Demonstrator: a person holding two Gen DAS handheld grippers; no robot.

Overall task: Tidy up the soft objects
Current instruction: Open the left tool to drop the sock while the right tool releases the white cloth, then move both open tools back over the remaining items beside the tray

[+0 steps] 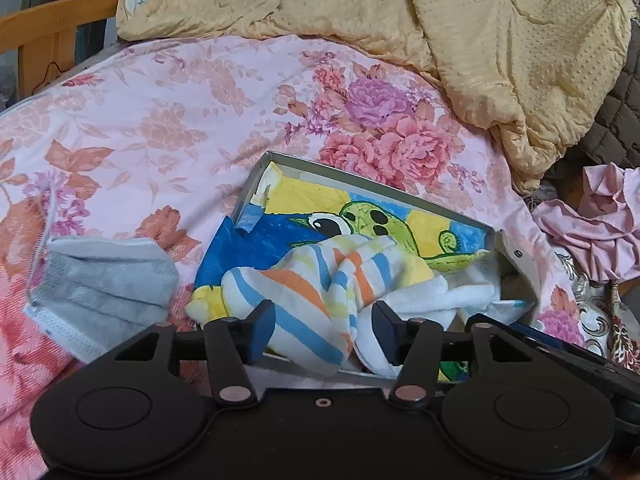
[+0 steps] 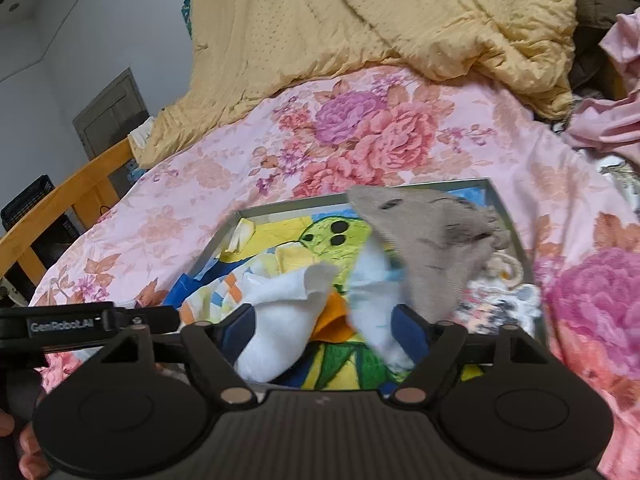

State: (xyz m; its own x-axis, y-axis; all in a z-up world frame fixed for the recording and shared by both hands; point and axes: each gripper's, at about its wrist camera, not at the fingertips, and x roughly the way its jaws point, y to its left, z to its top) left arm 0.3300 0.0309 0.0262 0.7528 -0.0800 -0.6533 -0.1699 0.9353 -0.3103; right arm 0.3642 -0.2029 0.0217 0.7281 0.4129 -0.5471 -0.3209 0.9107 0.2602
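From the left wrist view, the left gripper (image 1: 324, 330) sits low over a shallow grey metal box lined with a bright felt-pen drawing of a green big-eyed creature (image 1: 280, 168), which lies on the pink flowered bedspread (image 1: 160, 120). Its jaws stand apart on either side of a white sock with blue, orange and yellow stripes (image 1: 304, 292) that is bunched up inside the box, though I cannot tell whether the pads actually press the fabric. A grey pleated face mask with white ear loops (image 1: 100, 280) lies on the bedspread just left of the box, not yet put away, and a crumpled pale yellow quilt (image 1: 480, 40) is heaped behind. From the right wrist view, the right gripper (image 2: 324, 330) hangs over the same box (image 2: 496, 196), jaws apart around a plain white sock (image 2: 280, 328), with a limp grey-brown sock (image 2: 432, 240) blurred above the right side of the box, seemingly on its way in. My reading is that the socks are being gathered into the box, and the step in hand is settling them there. The next move probably calls for letting the fabric drop cleanly and then going after the mask. The only writing I can read is "GemRobot.AI", printed on the black bar of the left gripper (image 2: 80, 326).
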